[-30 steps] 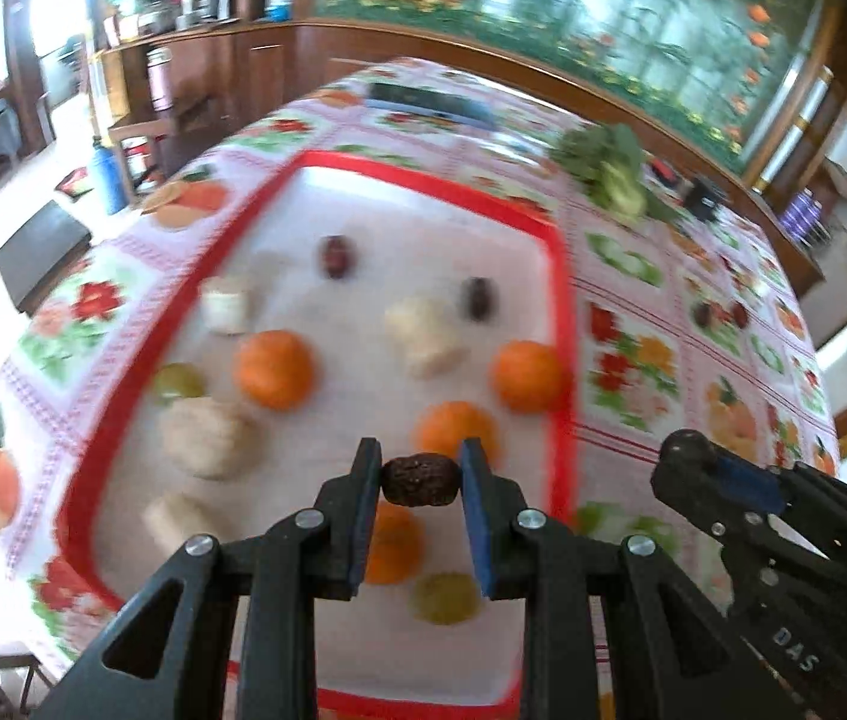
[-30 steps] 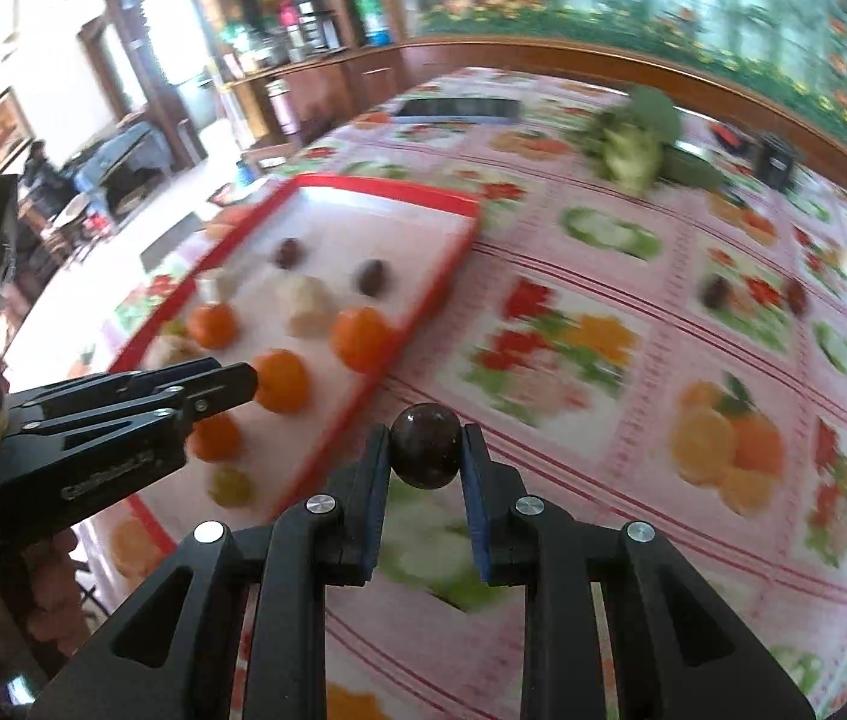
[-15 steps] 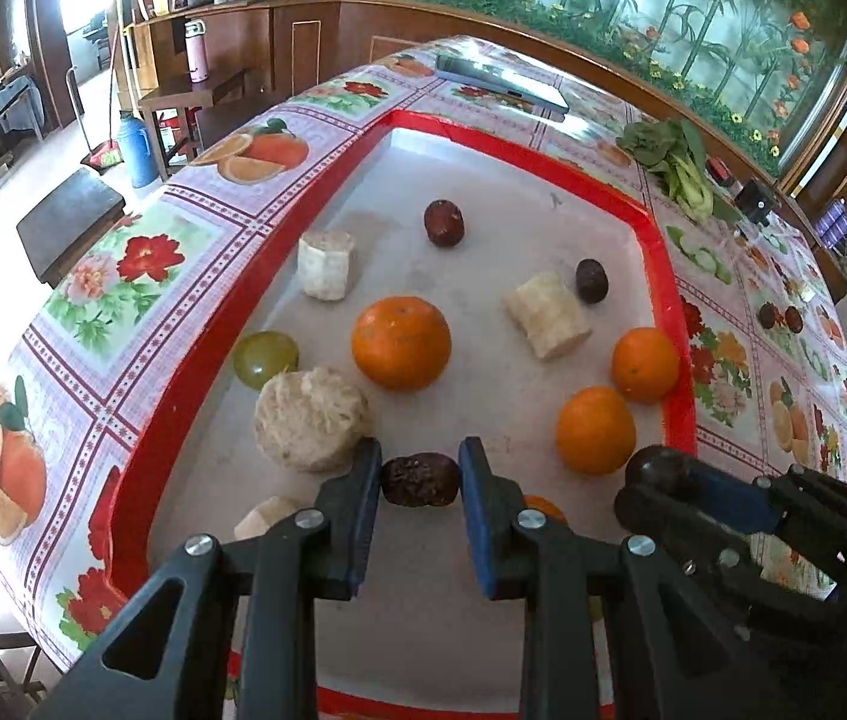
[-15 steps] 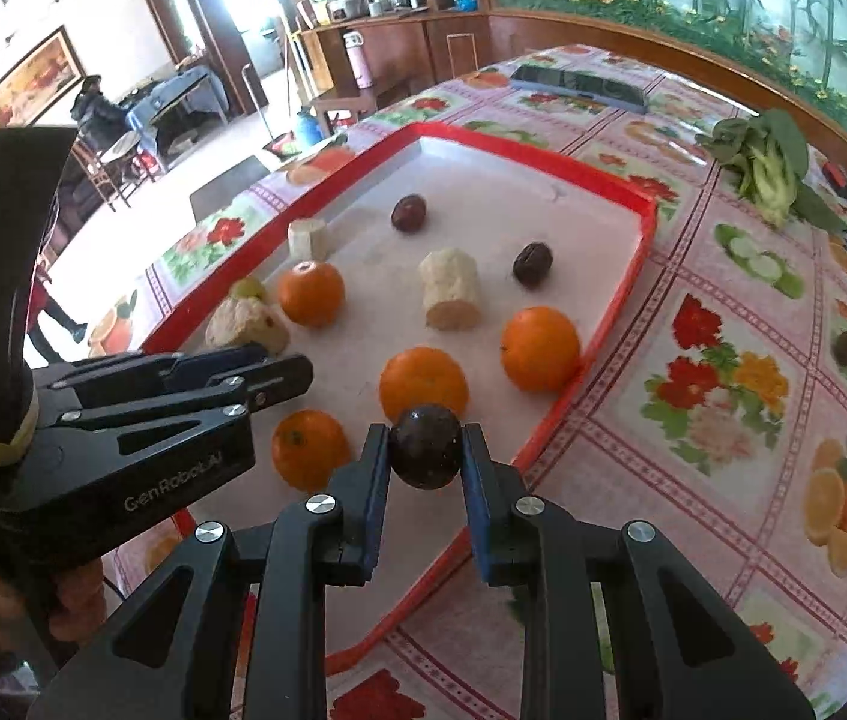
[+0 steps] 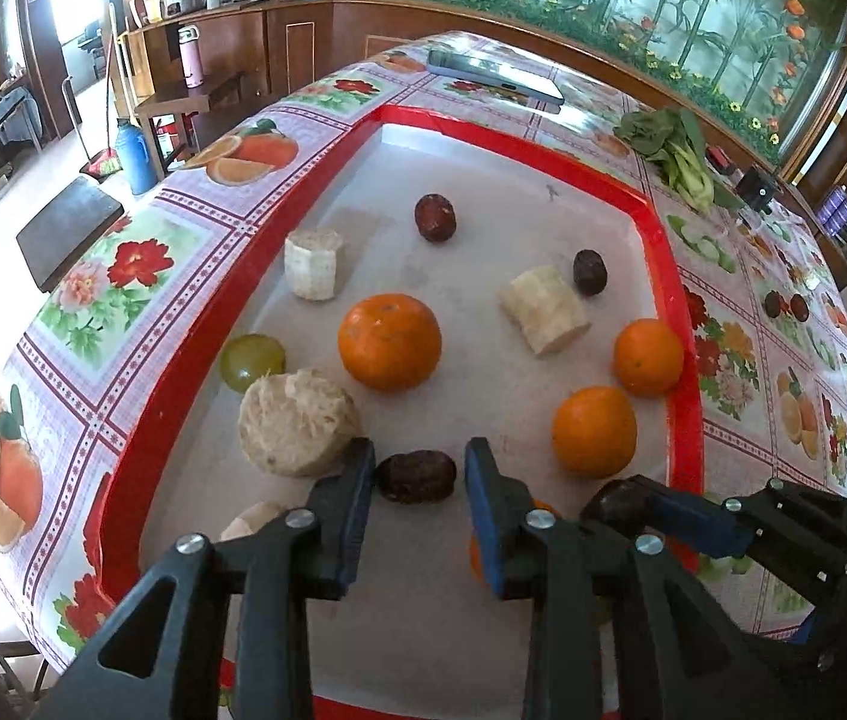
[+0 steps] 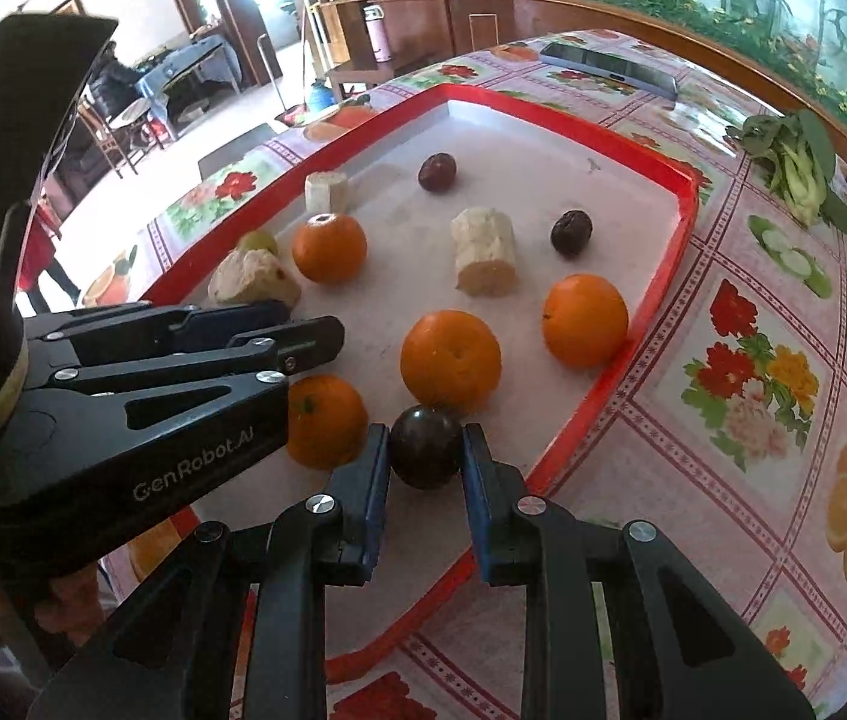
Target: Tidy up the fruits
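The left gripper (image 5: 418,483) has just been opening, its jaws now standing clear of the wrinkled date (image 5: 416,476) lying between them on the red tray (image 5: 676,324). The right gripper (image 6: 426,456) is clenched on a dark round fruit (image 6: 425,447) low over the tray's near edge, beside an orange (image 6: 450,360). Let go here, that round fruit would likely roll into the orange or toward the rim. The date could snag on a pad as the left gripper lifts. "GenRobot.AI" is printed on the left gripper.
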The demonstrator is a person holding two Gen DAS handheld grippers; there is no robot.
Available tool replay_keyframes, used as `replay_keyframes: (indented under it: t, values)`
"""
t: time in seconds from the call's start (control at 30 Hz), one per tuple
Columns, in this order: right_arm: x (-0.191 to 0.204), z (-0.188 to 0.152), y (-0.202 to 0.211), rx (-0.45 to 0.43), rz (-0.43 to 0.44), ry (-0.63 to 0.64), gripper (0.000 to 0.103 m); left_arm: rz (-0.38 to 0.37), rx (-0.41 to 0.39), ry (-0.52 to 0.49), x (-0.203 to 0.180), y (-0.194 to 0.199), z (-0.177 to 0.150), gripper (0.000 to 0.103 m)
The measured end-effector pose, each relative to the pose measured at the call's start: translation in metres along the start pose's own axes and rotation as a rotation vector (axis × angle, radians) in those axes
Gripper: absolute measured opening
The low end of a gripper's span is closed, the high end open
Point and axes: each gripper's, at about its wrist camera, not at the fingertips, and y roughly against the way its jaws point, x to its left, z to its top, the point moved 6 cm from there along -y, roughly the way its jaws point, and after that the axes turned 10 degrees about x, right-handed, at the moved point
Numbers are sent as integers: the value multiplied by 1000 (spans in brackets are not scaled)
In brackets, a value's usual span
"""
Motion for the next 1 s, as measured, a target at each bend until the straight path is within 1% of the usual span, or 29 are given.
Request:
replay_keyframes:
  t: [0.13, 0.27, 0.3, 0.37, 0.4, 0.53, 0.7, 0.83, 1.0]
  values:
    - [2, -1, 1, 2, -15, 18, 27, 16, -3, 8, 1, 2, -1, 44]
    - [3, -4, 4, 2, -26, 34, 27, 33, -5, 26, 4, 6, -3, 57]
    - [3, -5, 6, 1, -28, 37, 28, 40, -4, 30, 4, 7, -4, 58]
    - [3, -7, 10, -5, -38, 43, 30, 51, -2, 38, 5, 10, -6, 67]
    - [3, -8, 12, -9, -40, 43, 32, 53, -2, 42, 5, 11, -8, 68]
    - [0, -12, 26, -38, -32, 31, 33, 50, -5, 46, -2, 18, -9, 69]
    - [-17, -19, 42, -69, -32, -14, 35, 45, -26, 13, -27, 27, -6, 73]
    - [-46, -29, 55, -87, -24, -103, 36, 43, -38, -40, -57, 29, -2, 74]
    - [-94, -47, 68, -102, -25, -238, 38, 43, -46, -115, -96, 29, -2, 74]
